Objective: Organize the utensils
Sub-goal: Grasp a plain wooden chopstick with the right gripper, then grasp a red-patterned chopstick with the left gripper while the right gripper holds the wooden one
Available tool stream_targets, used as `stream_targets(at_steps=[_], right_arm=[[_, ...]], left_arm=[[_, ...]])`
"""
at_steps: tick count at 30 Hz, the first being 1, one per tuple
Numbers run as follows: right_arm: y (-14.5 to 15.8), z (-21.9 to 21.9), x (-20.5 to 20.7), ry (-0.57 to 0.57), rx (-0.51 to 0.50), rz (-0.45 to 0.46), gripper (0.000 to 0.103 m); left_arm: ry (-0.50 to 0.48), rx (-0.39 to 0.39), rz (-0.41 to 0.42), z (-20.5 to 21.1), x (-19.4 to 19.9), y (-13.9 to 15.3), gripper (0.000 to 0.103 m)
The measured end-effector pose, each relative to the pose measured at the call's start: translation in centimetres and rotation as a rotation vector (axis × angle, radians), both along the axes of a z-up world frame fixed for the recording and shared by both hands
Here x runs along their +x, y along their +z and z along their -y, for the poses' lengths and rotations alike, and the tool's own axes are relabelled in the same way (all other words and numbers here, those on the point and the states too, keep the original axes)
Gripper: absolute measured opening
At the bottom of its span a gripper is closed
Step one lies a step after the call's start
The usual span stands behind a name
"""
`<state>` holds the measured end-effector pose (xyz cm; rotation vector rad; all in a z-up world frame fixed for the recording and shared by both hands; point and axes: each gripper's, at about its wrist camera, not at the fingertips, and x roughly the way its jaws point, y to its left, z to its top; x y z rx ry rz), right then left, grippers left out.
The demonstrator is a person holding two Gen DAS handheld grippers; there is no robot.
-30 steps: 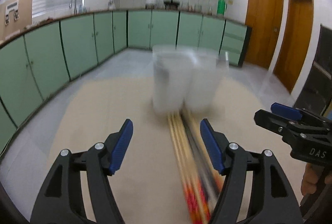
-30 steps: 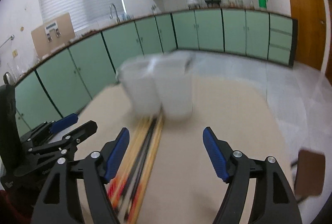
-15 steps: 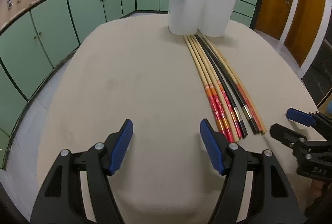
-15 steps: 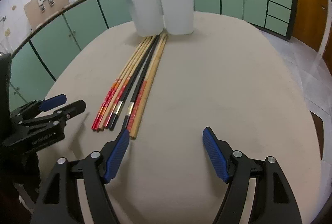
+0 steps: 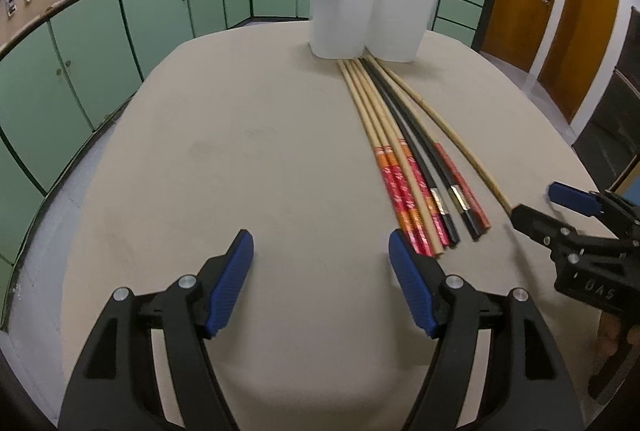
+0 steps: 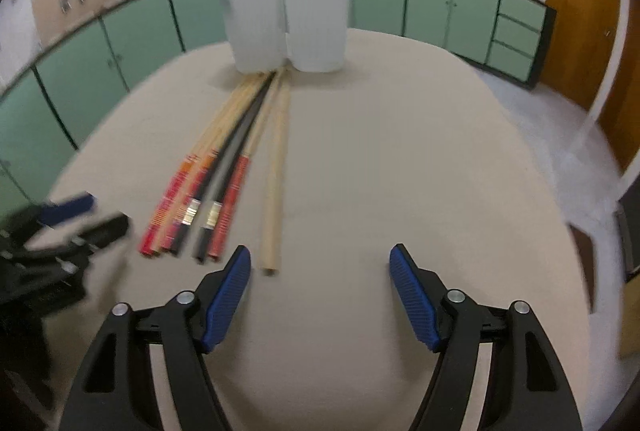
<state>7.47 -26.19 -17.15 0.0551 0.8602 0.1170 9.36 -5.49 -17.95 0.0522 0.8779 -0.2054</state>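
Just chopsticks (image 5: 404,159) btwn tongs (both agape)

A beige table (image 5: 248,159) carries two white plastic containers (image 5: 364,17) touching side by side at twelve o'clock (far edge). From their bases a fan of chopsticks (image 5: 400,159) lies flat, running toward five o'clock: bamboo with red-orange ends, two black, one plain pale stick outermost.

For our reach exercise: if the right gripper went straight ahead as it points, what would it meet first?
Probably bare table: the right gripper points past the plain chopstick. Farther on stands the right white container, though depth is unclear.
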Motion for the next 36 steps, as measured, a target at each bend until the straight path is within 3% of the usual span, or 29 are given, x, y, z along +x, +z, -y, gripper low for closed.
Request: stream_targets(at_steps=[2,3,5,7,9,15,18,31,36], right_arm=[[-0.1,-0.2,0.1,0.042,0.052,-0.004,0.056],[-0.3,-0.3,0.3,0.067,0.076,-0.010,0.044],[-0.5,-0.7,0.6,0.082,0.079,-0.010,0.037],[-0.4,-0.8,0.8,0.116,0.115,-0.014,0.013],[-0.6,-0.8,1.1,0.120,0.114,-0.021,0.008],[-0.3,-0.9,0.5,0.113,0.065,-0.015,0.007],[-0.3,-0.4,0.4,0.100,0.056,-0.013,0.007],[-0.5,0.1,0.2,0.094,0.063,-0.011,0.008],[-0.7,0.2,0.3,0.097,0.068,-0.017,0.009]], left_arm=[[-0.016,-0.004,-0.009,0.5,-0.2,-0.1,0.069],[-0.021,-0.002,-0.012,0.7,-0.2,-0.2,0.069],[-0.027,0.006,-0.015,1.1,-0.3,-0.3,0.069],[-0.026,0.008,-0.017,1.2,-0.4,-0.3,0.069],[-0.027,0.008,-0.017,1.2,-0.4,-0.2,0.069],[-0.050,0.000,-0.012,1.6,-0.8,0.1,0.070],[-0.050,0.036,-0.015,2.0,-0.7,-0.4,0.070],[0.001,0.048,-0.020,1.0,-0.3,-0.6,0.069],[-0.016,0.032,-0.010,1.4,-0.2,-0.5,0.041]])
